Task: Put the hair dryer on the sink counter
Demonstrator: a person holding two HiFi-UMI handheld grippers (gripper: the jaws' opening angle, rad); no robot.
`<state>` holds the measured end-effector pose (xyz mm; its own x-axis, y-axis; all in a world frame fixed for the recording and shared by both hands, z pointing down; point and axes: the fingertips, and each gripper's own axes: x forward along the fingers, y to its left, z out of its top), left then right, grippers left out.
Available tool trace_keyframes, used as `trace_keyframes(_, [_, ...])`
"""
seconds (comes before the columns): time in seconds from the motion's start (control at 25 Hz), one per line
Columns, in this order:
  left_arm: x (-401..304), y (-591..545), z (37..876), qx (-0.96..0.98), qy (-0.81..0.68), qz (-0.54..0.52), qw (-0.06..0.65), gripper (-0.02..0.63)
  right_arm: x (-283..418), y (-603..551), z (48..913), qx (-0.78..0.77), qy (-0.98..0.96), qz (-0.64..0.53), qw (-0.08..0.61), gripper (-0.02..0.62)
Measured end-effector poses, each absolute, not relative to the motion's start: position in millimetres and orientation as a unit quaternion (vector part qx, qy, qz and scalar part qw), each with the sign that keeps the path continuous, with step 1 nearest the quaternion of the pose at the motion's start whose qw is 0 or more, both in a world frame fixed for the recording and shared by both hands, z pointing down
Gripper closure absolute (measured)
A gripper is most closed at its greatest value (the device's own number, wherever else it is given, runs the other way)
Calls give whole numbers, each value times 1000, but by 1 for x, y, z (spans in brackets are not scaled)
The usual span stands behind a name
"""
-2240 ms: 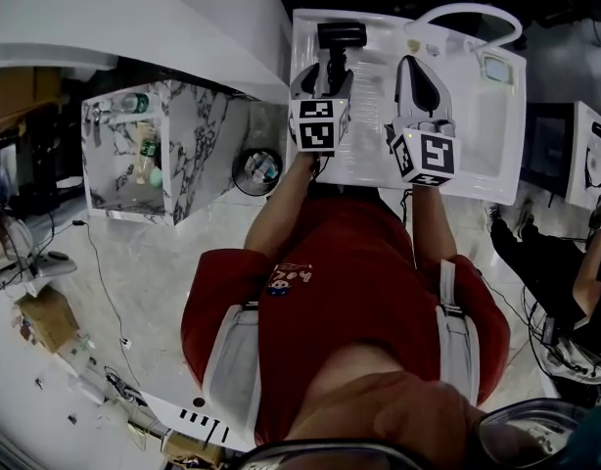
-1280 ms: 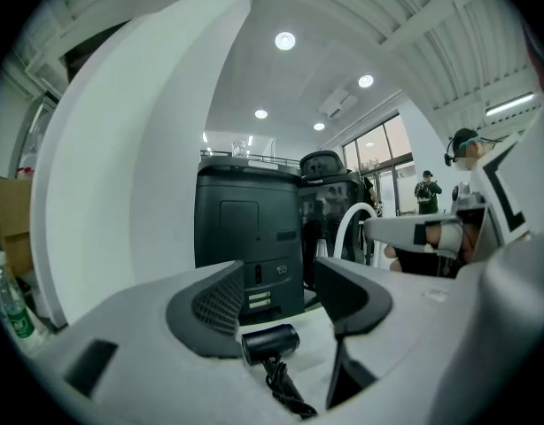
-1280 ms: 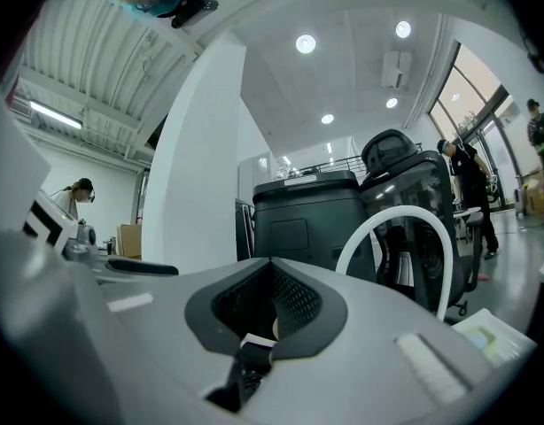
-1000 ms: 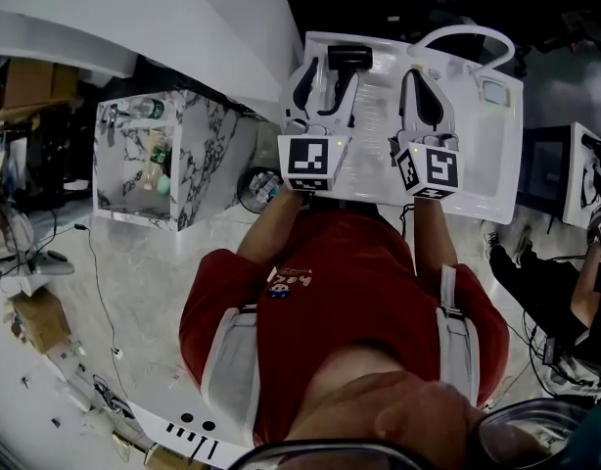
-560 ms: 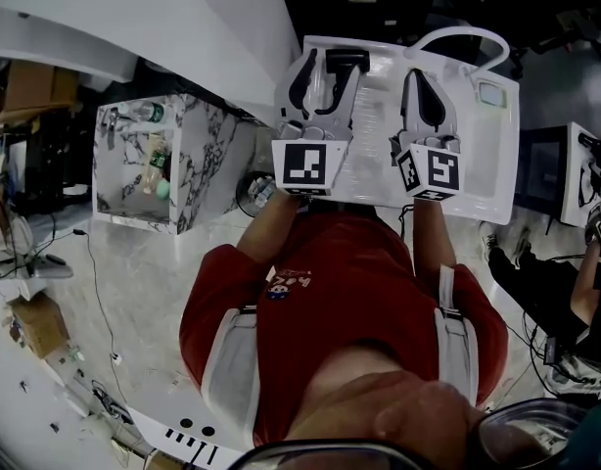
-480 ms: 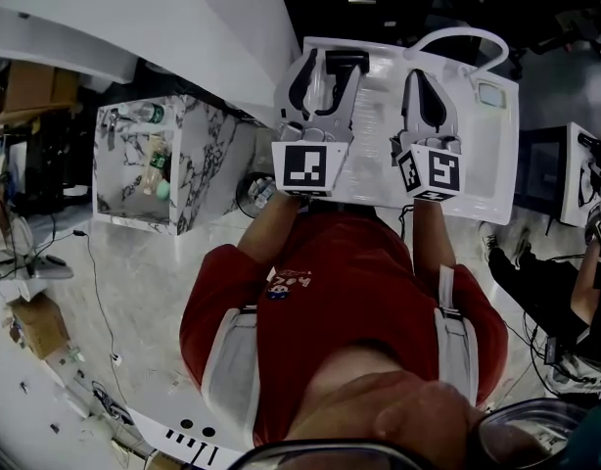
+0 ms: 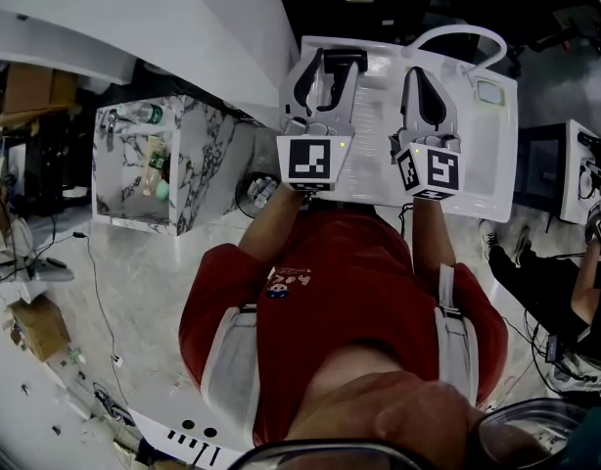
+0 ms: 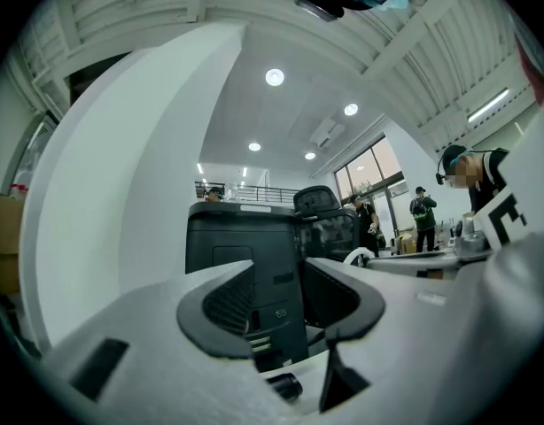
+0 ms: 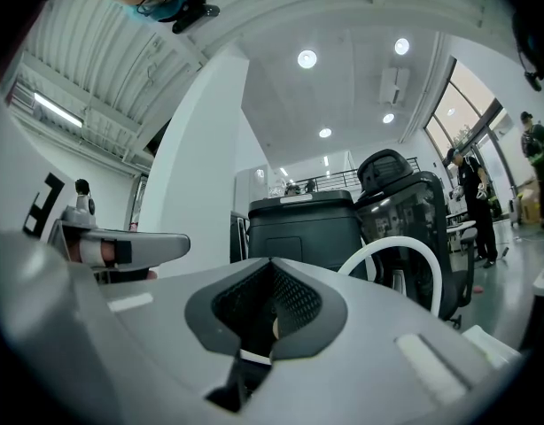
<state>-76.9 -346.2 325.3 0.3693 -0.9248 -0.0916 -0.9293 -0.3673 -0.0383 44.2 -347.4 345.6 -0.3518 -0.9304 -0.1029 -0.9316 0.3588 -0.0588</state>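
Note:
The black hair dryer [image 7: 345, 58] lies at the far left of the white sink counter [image 7: 374, 169], its handle pointing back toward me. My left gripper [image 7: 330, 69] hovers over it, and its jaws have just been closing. Seen from above the handle lies between the two fingers, but the pads stand apart and do not press on it. In the left gripper view the left gripper [image 8: 279, 277] shows a wide gap with a dark shape beyond it. My right gripper [image 7: 421, 69] rests above the middle of the counter, shut and holding nothing [image 9: 270, 268].
A white arched faucet [image 7: 459, 35] rises at the counter's back right, beside a small square item [image 7: 496, 94]. A marble shelf unit with bottles [image 7: 163, 160] and a round bin [image 7: 256, 189] stand to the left. A dark cabinet [image 9: 303, 224] and a chair sit beyond.
Two seconds ago the left gripper was shut on the dryer's handle. It then opened wide, let go, drew back a little, and its jaws have now narrowed again. The right gripper kept still.

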Motion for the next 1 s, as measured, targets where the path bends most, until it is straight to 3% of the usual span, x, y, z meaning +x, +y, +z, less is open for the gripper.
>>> trace_keyframes(0.52, [-74,-352,334,-824,565,29,33,494,40,-349,346,-561,826,9,51,594])
trace_keyframes(1.0, [-75,-355,341,-818,574,20,34,603,38,-351,345,-559,828,16,46,594])
